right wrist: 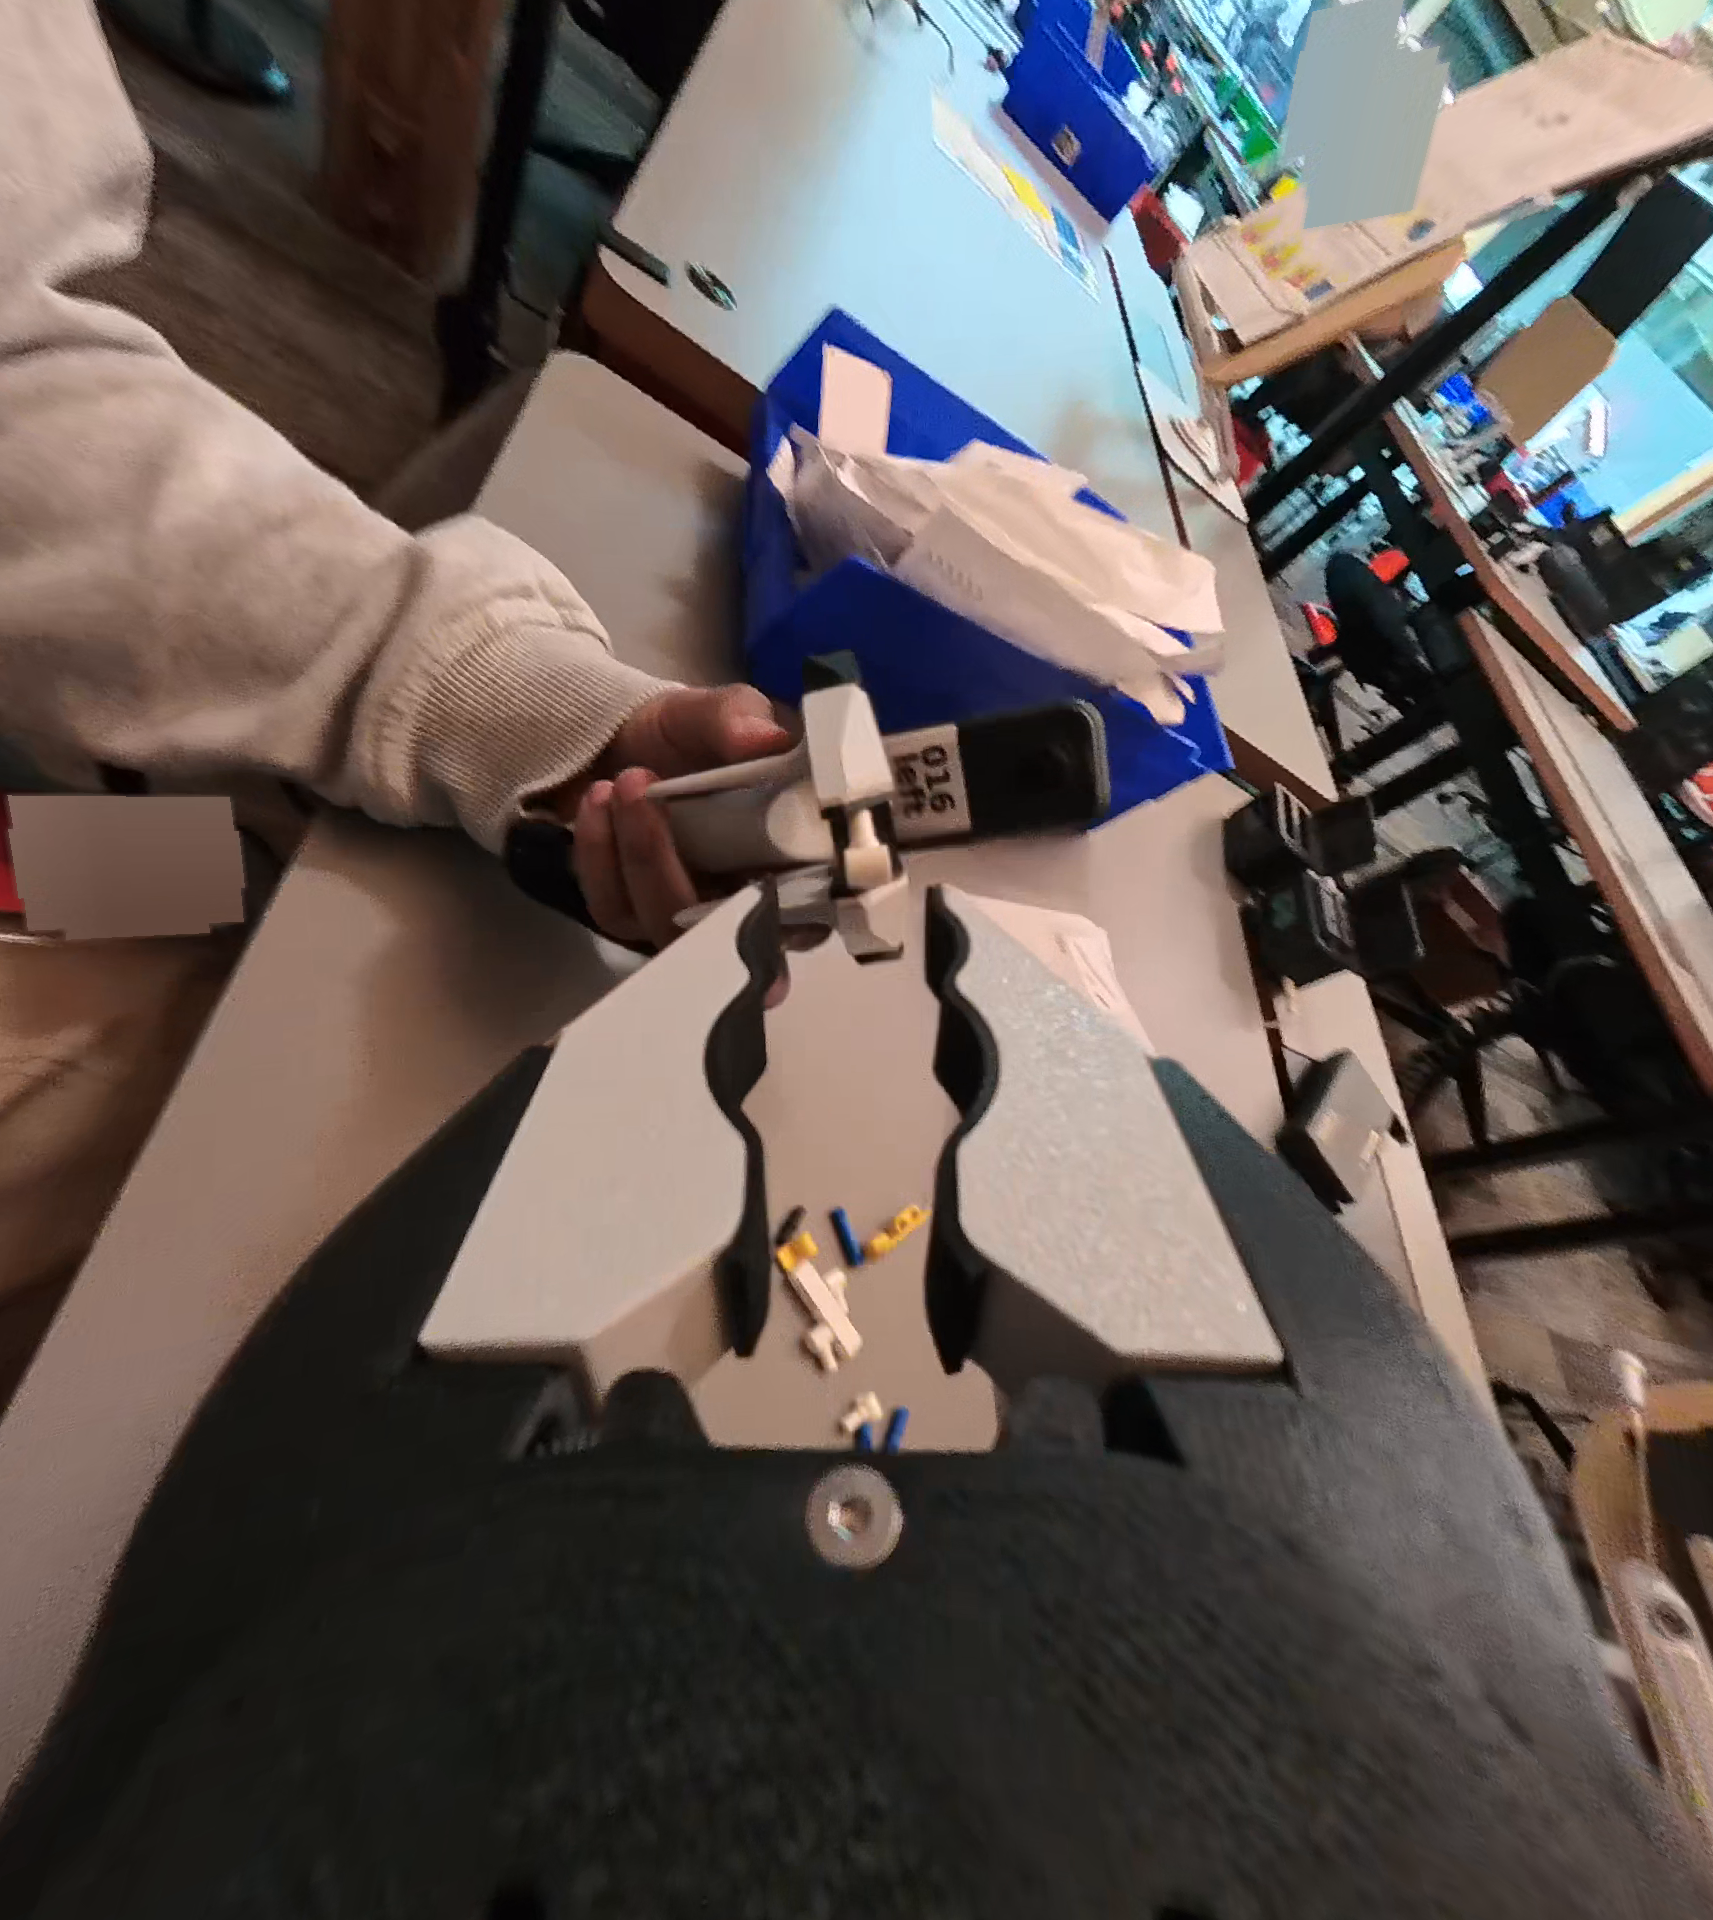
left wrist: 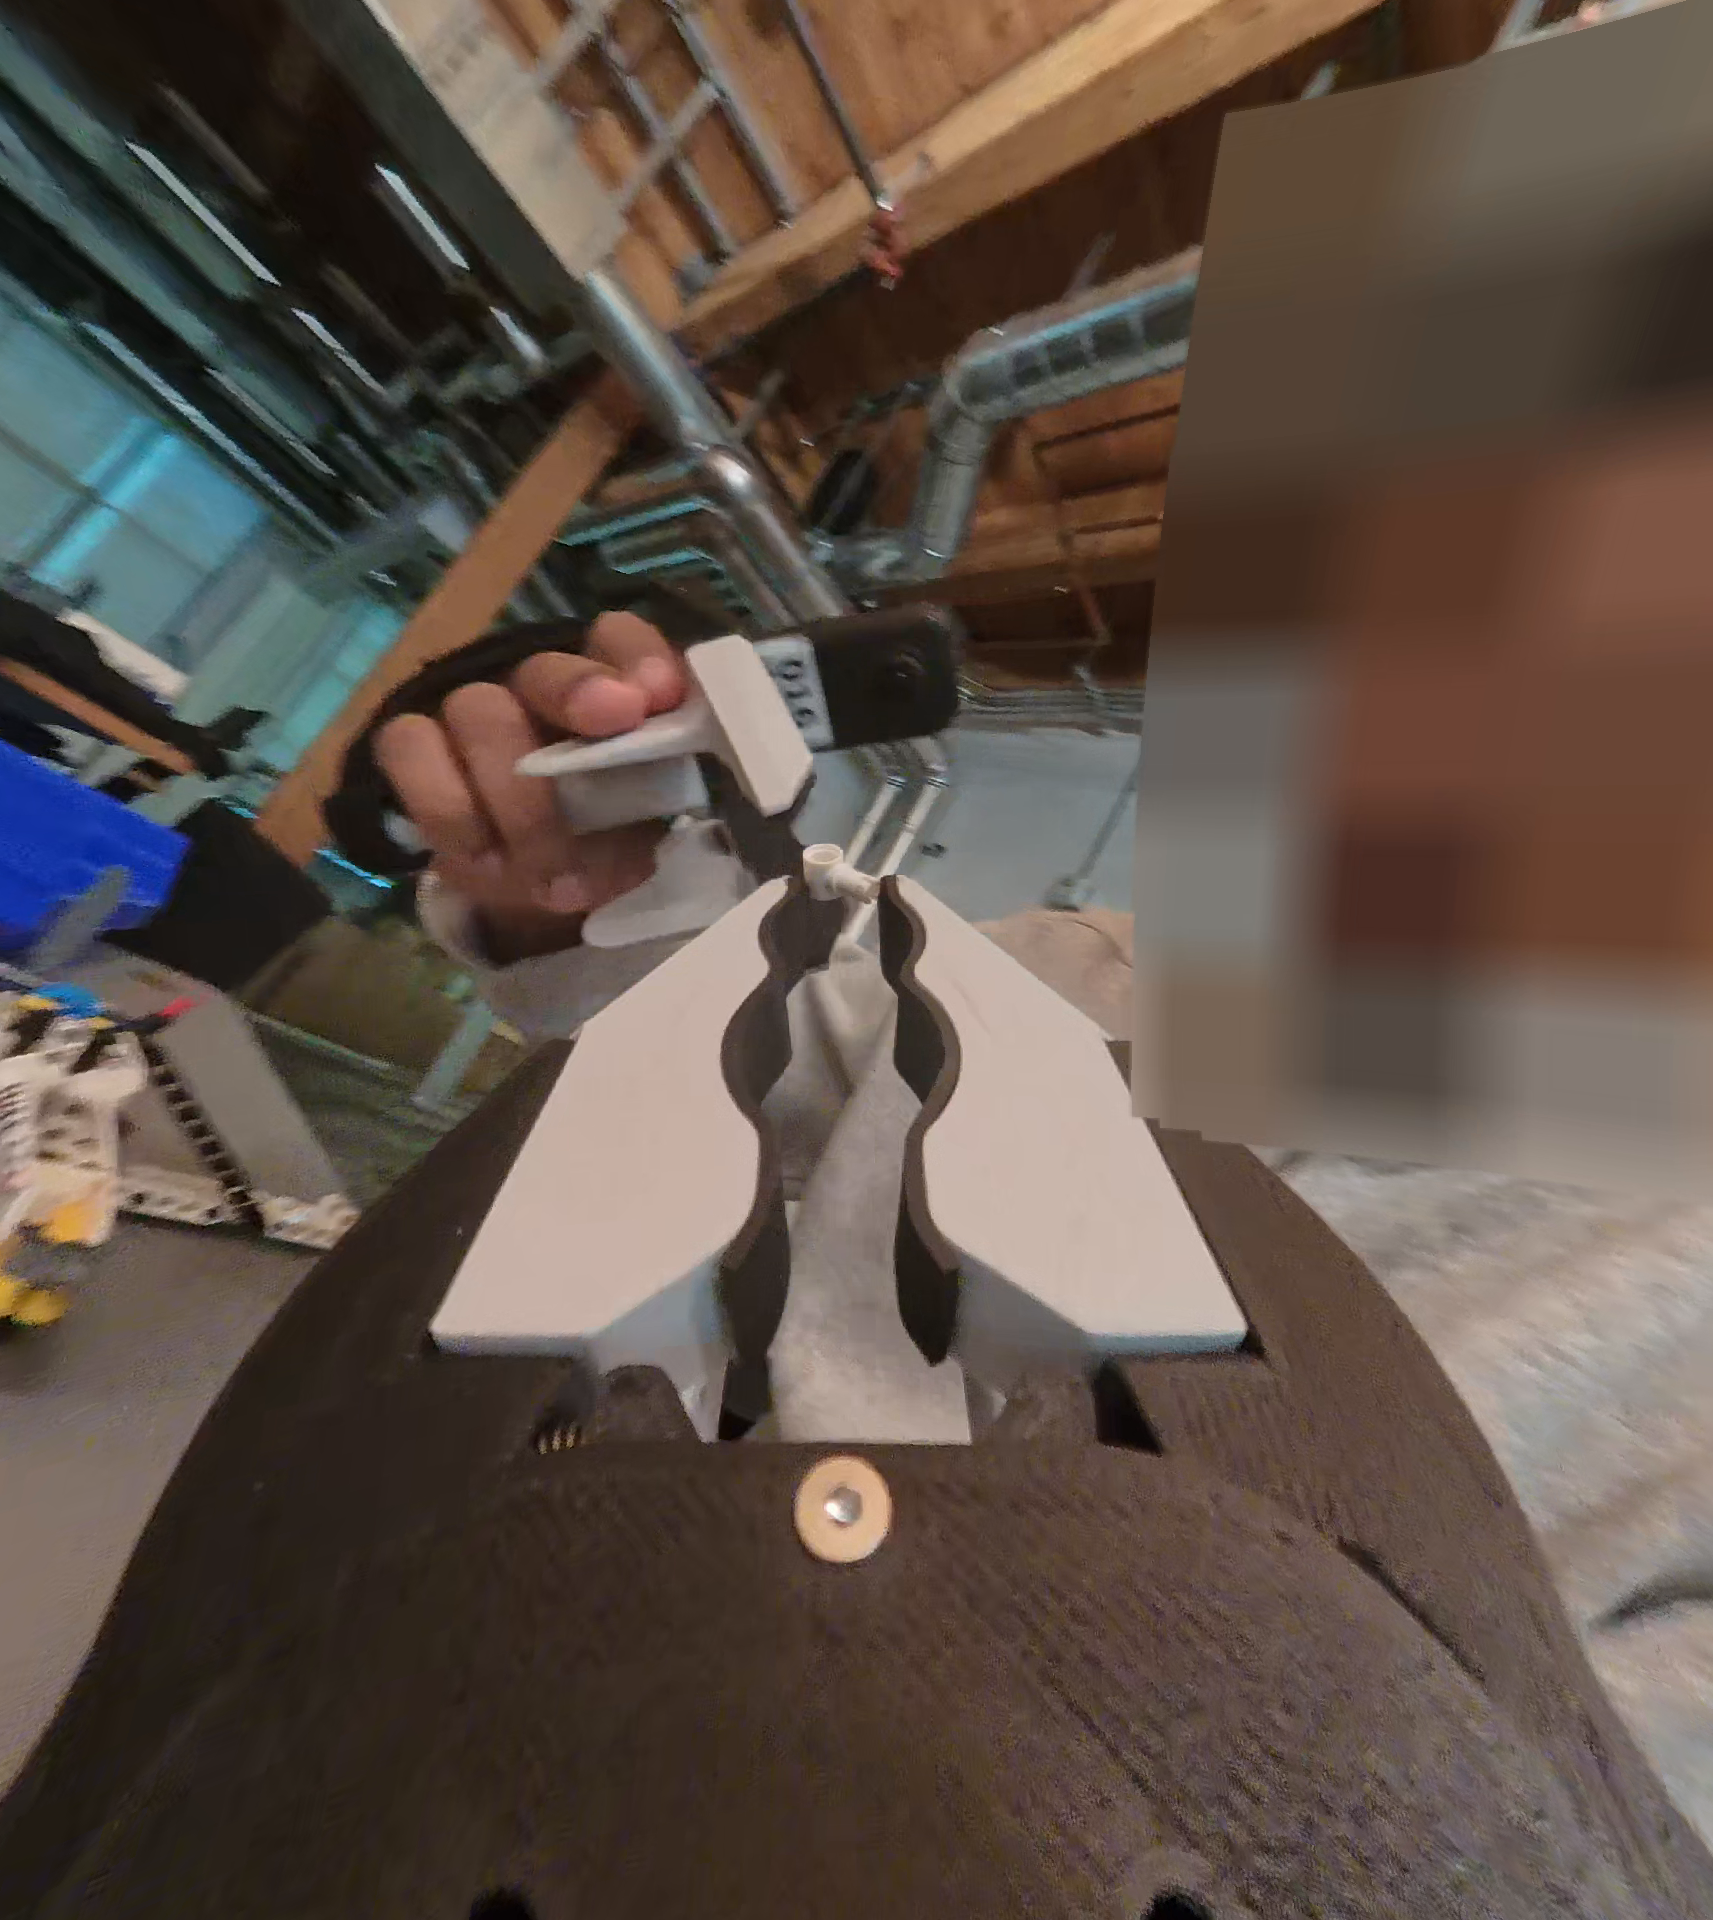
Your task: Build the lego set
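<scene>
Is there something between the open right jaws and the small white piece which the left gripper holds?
Nothing visible. The white piece sits at the left gripper tips, directly before the open right gripper. Loose pieces lie on the table below, outside the path.

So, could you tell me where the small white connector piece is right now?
In the left wrist view, the small white connector piece is up in the air at the tips of the left gripper, just before the right gripper.

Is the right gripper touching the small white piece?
Cannot tell. Left wrist view puts the white piece against a dark fingertip of the right gripper, but overlap hides any gap.
</scene>
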Motion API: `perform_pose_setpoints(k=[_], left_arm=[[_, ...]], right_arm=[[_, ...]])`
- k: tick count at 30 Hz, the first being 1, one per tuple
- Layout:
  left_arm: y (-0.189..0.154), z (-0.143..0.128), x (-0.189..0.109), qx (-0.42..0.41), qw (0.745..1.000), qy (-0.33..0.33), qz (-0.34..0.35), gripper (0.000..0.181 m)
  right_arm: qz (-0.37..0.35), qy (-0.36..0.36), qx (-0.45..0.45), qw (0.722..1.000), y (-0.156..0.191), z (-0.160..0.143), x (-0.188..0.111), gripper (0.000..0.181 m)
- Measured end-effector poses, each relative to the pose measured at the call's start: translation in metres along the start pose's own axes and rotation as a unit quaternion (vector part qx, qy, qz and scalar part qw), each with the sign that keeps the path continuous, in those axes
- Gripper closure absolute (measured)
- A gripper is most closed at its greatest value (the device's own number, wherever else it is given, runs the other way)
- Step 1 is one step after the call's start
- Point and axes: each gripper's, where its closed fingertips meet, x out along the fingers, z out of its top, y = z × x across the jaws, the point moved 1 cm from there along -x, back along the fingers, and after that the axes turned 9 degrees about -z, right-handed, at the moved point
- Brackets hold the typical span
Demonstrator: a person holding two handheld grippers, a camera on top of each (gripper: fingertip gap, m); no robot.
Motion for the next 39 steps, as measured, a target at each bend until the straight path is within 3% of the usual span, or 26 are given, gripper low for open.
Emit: perform_pose_setpoints(k=[6, 13, 16, 17, 29, 36, 39], left_arm=[[-0.022, -0.013, 0.012, -0.007, 0.997, 0.036, -0.073, 0.170], [-0.030, -0.014, 0.013, -0.013, 0.995, 0.036, -0.097, 0.171], [-0.029, -0.013, 0.012, -0.016, 0.995, 0.032, -0.095, 0.172], [-0.029, -0.013, 0.012, -0.015, 0.995, 0.030, -0.093, 0.180], [-0.015, -0.007, 0.007, 0.020, 0.999, 0.014, -0.030, 0.178], [0.002, -0.012, 0.003, -0.009, 0.999, 0.031, 0.008, 0.179], [0.005, -0.013, 0.002, -0.020, 0.999, 0.029, 0.013, 0.180]], right_arm=[[0.040, -0.047, 0.023, 0.998, 0.013, 0.026, -0.001, 0.168], [0.046, -0.061, 0.030, 0.997, 0.018, 0.036, 0.000, 0.173], [0.041, -0.066, 0.040, 0.996, 0.016, 0.036, -0.001, 0.174], [0.037, -0.073, 0.046, 0.996, 0.015, 0.038, -0.002, 0.174], [0.014, -0.009, 0.049, 0.999, 0.010, 0.023, -0.002, 0.176], [-0.011, 0.057, -0.042, 0.997, 0.010, 0.003, -0.002, 0.167], [-0.006, 0.065, -0.054, 0.996, 0.013, 0.000, -0.003, 0.175]])
